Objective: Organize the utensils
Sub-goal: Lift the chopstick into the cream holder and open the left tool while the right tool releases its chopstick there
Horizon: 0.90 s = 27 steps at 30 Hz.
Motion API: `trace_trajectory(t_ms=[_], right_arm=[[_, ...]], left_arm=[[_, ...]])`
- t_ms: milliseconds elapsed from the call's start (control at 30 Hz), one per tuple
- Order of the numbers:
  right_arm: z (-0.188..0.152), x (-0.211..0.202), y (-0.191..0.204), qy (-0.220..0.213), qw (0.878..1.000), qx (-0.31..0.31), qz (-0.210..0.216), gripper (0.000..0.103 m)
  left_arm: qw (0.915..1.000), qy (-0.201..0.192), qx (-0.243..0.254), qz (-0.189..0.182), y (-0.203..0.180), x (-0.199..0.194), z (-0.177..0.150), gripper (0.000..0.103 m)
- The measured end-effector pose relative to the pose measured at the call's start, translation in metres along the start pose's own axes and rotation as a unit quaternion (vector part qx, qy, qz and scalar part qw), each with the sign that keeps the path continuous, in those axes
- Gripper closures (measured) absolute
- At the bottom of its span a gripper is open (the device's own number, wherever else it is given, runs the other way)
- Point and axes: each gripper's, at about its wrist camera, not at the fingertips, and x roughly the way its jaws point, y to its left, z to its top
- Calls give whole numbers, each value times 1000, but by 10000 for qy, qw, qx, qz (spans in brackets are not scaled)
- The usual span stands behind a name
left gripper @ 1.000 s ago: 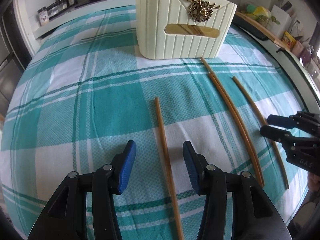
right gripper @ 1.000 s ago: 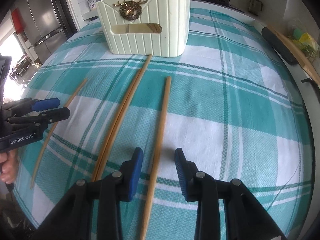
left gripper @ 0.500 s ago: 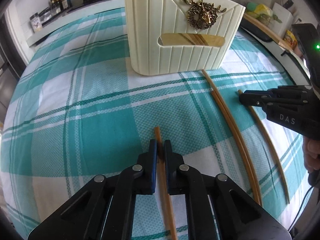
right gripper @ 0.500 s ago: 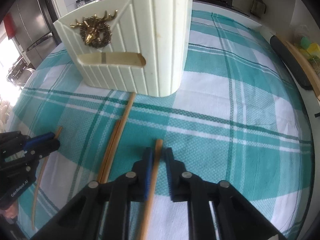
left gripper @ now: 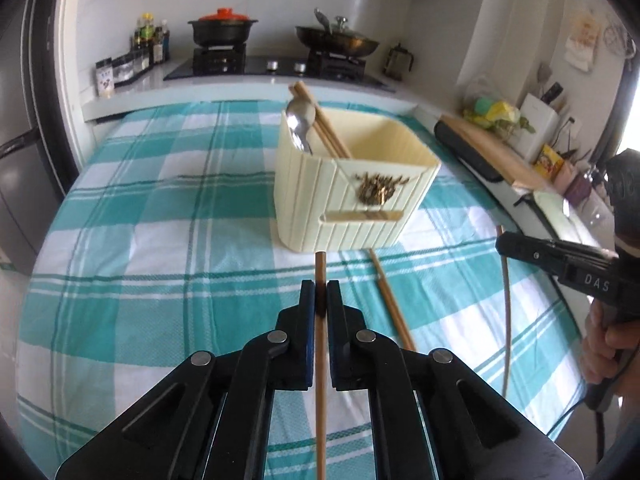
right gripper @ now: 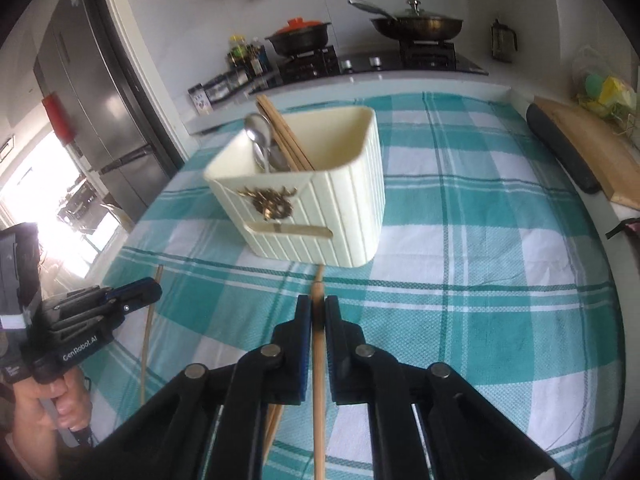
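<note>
Two grippers each pinch a wooden chopstick, fingers closed tight on the shaft. In the left wrist view, the teal-and-white checked cloth (left gripper: 132, 240) fills the left half of the frame. At lower centre the left gripper (left gripper: 319, 294) holds its chopstick (left gripper: 320, 380) along the line of the fingers, tip poking out just below the cream utensil holder (left gripper: 348, 188) at centre frame. A spoon (left gripper: 301, 124) and more chopsticks (left gripper: 326, 128) stand in the holder's upper left corner. Right of the gripper, a loose chopstick pair (left gripper: 392, 308) lies on the cloth, touching nothing else. At right edge the right gripper (left gripper: 505, 243) grips its own stick (left gripper: 506, 320), which hangs down.

In the right wrist view, the left gripper (right gripper: 156, 290) sits at lower left, its stick (right gripper: 147, 332) slanting down. At lower centre the right gripper (right gripper: 318, 312) clamps its chopstick (right gripper: 318, 400), tip near the holder's (right gripper: 344, 216) base.
</note>
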Motion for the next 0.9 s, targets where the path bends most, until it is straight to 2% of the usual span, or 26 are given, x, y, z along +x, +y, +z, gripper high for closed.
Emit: trace_trajectory(t_ms=[167,467,633,900], right_arm=[[1,-55,23,-577,9979,-293,26,96],[5,-109,55,-1407,9874,-715,-141,96],[28,-118,58,-1655,9833,-740,-181,96],[90,-134,62,-2073,9750,-791,-151,96]], left_arm=[[9986,-511,-35,-161,-2,-43,12,100],[9947,-953,-93,-373,-7,-70,28,100],[9923,-1148,-52,-459,-8,-79,51,100],[9841,-1704,77,-501,-11,-105,116,100]])
